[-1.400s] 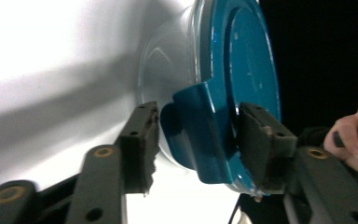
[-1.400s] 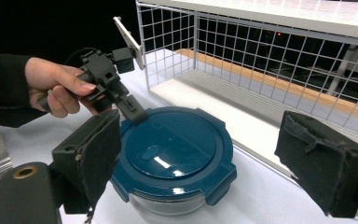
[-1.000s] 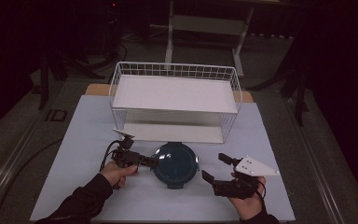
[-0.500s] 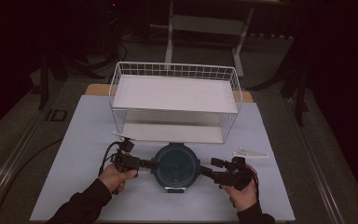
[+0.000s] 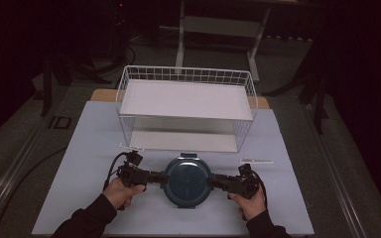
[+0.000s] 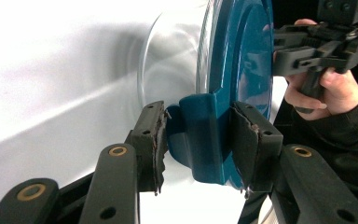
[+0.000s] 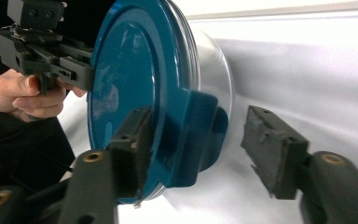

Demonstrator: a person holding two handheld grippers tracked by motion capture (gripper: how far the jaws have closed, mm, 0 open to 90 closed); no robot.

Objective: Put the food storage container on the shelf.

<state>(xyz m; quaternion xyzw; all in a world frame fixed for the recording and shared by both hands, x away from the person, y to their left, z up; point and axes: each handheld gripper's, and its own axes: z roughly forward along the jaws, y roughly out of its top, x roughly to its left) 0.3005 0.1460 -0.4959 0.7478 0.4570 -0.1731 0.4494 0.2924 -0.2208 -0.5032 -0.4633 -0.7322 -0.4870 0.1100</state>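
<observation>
Two grippers at the clips of a blue-lidded container

The blue-lidded glass container [image 5: 187,181] sits on the white table [image 5: 89,148], at 6 o'clock from the wire basket [image 5: 186,106]. At its 9 o'clock, the left gripper [image 6: 198,140] clamps a lid clip; at 3 o'clock, the right gripper [image 7: 200,154], jaws just closing, straddles the opposite clip with one pad apart.

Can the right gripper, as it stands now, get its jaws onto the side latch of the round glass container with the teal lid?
Probably yes: the right gripper already straddles the teal latch, one pad still apart; nothing blocks it.
</observation>
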